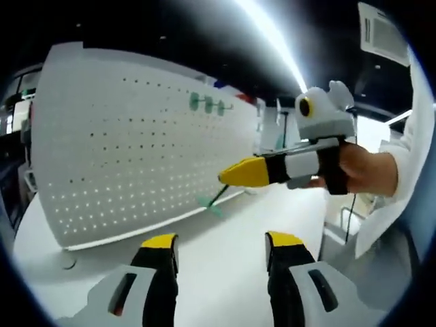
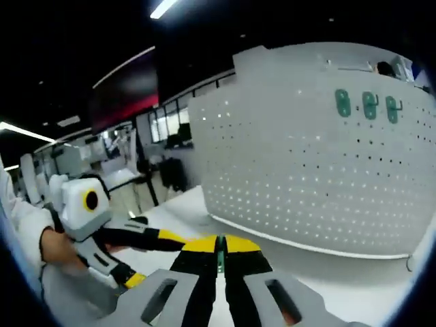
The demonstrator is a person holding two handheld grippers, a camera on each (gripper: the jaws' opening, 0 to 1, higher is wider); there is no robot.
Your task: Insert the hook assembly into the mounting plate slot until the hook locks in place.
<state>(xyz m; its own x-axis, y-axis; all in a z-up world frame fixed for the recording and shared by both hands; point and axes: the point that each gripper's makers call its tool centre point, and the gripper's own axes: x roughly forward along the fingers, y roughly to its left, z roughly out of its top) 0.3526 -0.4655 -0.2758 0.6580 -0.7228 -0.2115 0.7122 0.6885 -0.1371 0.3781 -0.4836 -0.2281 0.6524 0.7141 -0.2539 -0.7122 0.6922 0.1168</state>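
Note:
A white perforated mounting plate (image 1: 136,150) stands upright on the table, with three green hooks (image 1: 208,103) hung near its top right. My left gripper (image 1: 223,240) is open and holds nothing, low in front of the plate. From the right, a hand brings in my right gripper (image 1: 235,176), shut on a green hook assembly (image 1: 211,202) whose thin wire points down toward the plate's lower edge. In the right gripper view the plate (image 2: 306,157) and its hooks (image 2: 368,104) lie ahead. The right gripper (image 2: 219,244) pinches the green hook assembly (image 2: 220,257), and the left gripper (image 2: 153,259) is at lower left.
The white table (image 1: 231,225) runs in front of the plate. A person's hand (image 1: 364,170) and white sleeve (image 1: 409,184) sit at the right. Behind are office desks and chairs (image 2: 163,177), with a bright ceiling light strip (image 1: 279,48) overhead.

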